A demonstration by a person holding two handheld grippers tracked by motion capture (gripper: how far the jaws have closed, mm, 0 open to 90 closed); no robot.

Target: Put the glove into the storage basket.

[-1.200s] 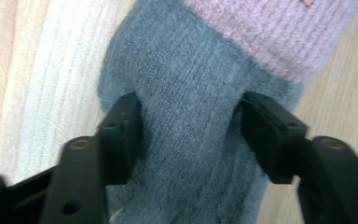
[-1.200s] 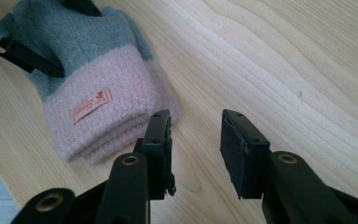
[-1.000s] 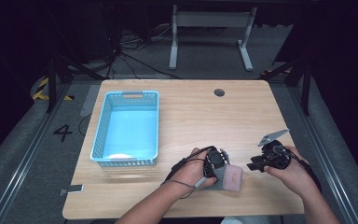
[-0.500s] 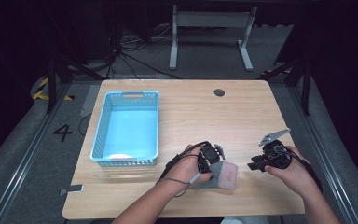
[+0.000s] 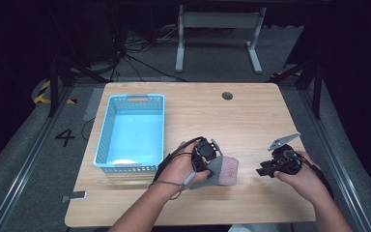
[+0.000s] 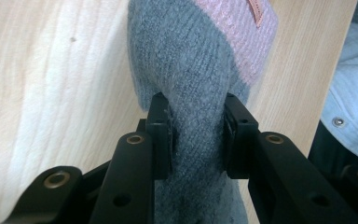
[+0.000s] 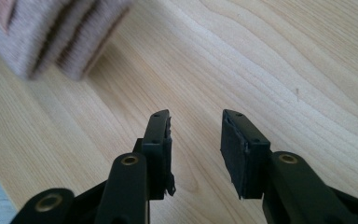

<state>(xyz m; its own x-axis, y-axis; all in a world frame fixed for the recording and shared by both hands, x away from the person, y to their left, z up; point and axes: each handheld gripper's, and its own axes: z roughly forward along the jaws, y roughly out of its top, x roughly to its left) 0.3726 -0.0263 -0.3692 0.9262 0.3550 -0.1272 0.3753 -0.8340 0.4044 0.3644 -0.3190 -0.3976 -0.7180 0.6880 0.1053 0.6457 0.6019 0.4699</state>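
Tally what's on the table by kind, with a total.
Grey and pink knitted sock: 1, clamped in the left claw
Blue basket: 1
Total: 2

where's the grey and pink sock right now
In the high view the sock sits near the table's front edge, pinched by the left gripper, right of the blue basket and left of the right gripper.
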